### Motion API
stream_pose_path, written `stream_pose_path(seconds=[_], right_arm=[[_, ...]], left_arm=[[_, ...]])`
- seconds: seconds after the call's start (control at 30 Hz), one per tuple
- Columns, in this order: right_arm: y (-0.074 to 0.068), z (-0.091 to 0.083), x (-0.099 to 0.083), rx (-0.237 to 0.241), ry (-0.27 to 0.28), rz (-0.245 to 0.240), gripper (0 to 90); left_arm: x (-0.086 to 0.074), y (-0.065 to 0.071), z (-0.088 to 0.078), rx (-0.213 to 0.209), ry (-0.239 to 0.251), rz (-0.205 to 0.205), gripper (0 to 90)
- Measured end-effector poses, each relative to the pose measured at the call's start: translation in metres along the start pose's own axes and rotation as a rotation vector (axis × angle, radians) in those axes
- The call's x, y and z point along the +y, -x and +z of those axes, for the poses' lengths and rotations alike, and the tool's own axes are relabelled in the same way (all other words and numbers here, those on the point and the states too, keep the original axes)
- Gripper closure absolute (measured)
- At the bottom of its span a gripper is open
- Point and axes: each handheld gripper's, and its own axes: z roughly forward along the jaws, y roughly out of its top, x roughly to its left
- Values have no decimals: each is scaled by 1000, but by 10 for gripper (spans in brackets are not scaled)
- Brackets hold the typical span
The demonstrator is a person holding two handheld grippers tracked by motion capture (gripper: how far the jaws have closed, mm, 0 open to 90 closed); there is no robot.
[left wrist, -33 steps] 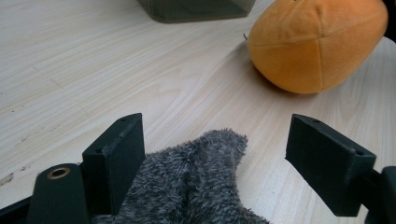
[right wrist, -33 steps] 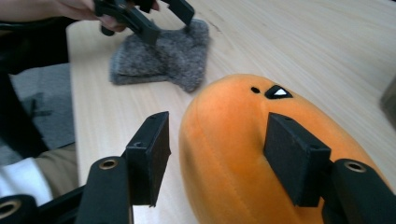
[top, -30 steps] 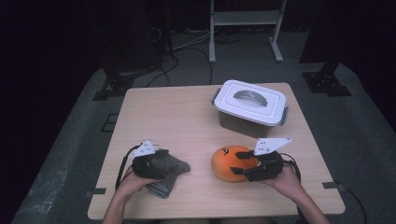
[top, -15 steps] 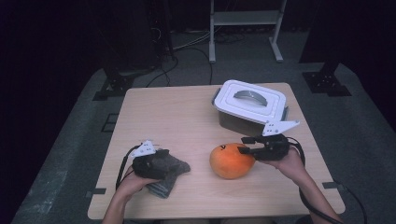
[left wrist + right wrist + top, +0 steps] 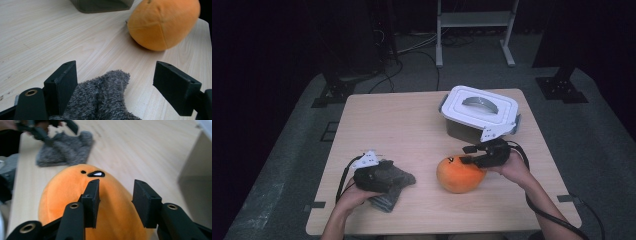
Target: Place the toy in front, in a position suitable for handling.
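Lower middle of the high view: a round, soft orange plush toy (image 5: 459, 174) lying on a pale wood-grain table (image 5: 402, 125), with the right gripper (image 5: 472, 159) at its upper right edge. Jaws there partly spread, just been opening a little after a quick closing, hanging above the toy's rounded top; whether the pads touch the fabric cannot be told. Seen in the right gripper view and not from above: a small stitched black eye and mouth on the smooth orange cloth (image 5: 82, 195).

Lower left of the high view: left gripper (image 5: 384, 175) resting over a fuzzy grey sock (image 5: 392, 187), crumpled and nubbly. In the left gripper view, jaws spread wide, the sock (image 5: 105, 97) between them against the left pad, clear of the right one; seams on the toy (image 5: 162, 22) visible at upper right.

Upper right of the table: a grey rectangular plastic box (image 5: 479, 112) with a white lid, rounded corners and a flat handle.
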Motion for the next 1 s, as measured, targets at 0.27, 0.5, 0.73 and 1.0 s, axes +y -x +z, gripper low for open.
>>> stream_pose_path(seconds=[0.27,0.5,0.73,1.0], right_arm=[[-32,-8,-12,59,-22,-98,457],[-43,-12,-8,55,-34,-211,409],[-28,-8,-2,79,-22,-161,432],[-14,-8,5,99,9,-123,441]], left_arm=[[1,1,2,-7,-5,2,185],[0,2,2,-10,-8,2,183],[0,1,2,-10,-12,-1,179],[0,2,2,-13,-14,-3,178]])
